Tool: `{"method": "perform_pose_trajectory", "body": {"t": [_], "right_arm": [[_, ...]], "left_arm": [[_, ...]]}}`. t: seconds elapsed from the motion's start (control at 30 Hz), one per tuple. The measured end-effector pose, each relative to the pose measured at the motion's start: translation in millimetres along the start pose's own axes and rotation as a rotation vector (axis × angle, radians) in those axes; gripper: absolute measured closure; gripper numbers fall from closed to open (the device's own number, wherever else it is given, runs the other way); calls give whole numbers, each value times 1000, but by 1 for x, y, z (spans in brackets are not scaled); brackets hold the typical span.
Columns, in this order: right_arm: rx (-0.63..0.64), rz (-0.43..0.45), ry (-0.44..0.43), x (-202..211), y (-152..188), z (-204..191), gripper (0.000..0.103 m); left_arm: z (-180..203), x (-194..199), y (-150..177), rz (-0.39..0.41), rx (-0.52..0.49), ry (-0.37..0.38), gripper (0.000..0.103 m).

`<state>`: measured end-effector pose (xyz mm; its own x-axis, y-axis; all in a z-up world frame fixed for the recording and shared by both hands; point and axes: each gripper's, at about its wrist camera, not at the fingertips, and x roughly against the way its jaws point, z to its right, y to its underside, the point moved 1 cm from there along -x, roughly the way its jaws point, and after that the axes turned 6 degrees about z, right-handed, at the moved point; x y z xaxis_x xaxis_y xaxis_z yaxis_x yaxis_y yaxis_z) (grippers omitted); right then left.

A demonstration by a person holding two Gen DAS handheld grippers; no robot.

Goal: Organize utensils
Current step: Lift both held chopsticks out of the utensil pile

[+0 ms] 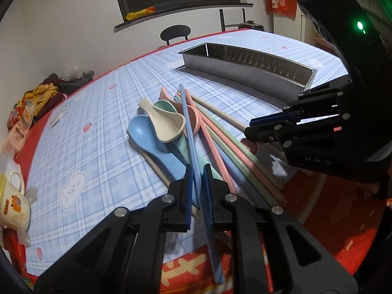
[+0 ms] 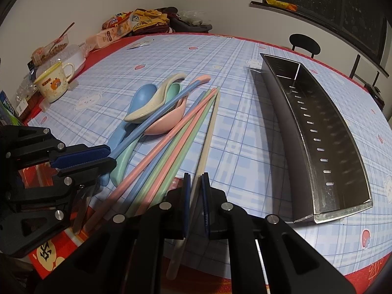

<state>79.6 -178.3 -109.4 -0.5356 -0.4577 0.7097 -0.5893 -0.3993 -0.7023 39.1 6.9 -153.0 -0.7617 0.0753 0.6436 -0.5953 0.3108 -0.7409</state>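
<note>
A heap of pastel utensils lies on the checked tablecloth: a blue spoon [image 1: 142,129] [image 2: 144,95], a cream spoon [image 1: 169,125] [image 2: 147,112], a pink spoon [image 2: 166,122], and several pink, green and blue chopsticks [image 2: 171,142]. My left gripper [image 1: 198,169] [image 2: 111,158] is shut on a blue chopstick [image 1: 187,122] [image 2: 156,115], whose far end rests across the spoons. My right gripper [image 2: 196,176] [image 1: 247,127] is shut on a beige chopstick [image 2: 210,132] [image 1: 220,112] at the right side of the heap. A long metal tray [image 1: 232,71] [image 2: 281,134] with no utensils in it stands beyond.
A printed mug [image 1: 14,203] [image 2: 52,83] stands at the table's left edge near snack packets [image 2: 117,29] and clutter. A black chair [image 1: 175,33] [image 2: 305,44] sits behind the far edge. The red table edge [image 1: 318,208] is close under both grippers.
</note>
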Motion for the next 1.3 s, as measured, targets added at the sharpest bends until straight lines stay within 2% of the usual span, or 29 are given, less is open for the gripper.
{"method": "perform_pose_trajectory", "body": {"t": [0.17,0.37,0.57,0.8,1.07,1.3], "right_arm": [[-2,0,-1,0,0,0,93],[4,0,3,0,-1,0,93],[2,5,-3,1,0,0,94],[-37,72,1,13,1,6,95],[-71,140,32,25,1,13,96],[-103,181,45,33,3,19,96]], "left_arm": [[7,-1,-1,0,-46,-42,89],[5,0,-1,3,-35,-40,92],[-11,4,1,22,57,3,93],[-22,21,2,111,124,-14,93],[-50,38,8,205,289,24,93],[-54,40,11,208,313,36,93]]}}
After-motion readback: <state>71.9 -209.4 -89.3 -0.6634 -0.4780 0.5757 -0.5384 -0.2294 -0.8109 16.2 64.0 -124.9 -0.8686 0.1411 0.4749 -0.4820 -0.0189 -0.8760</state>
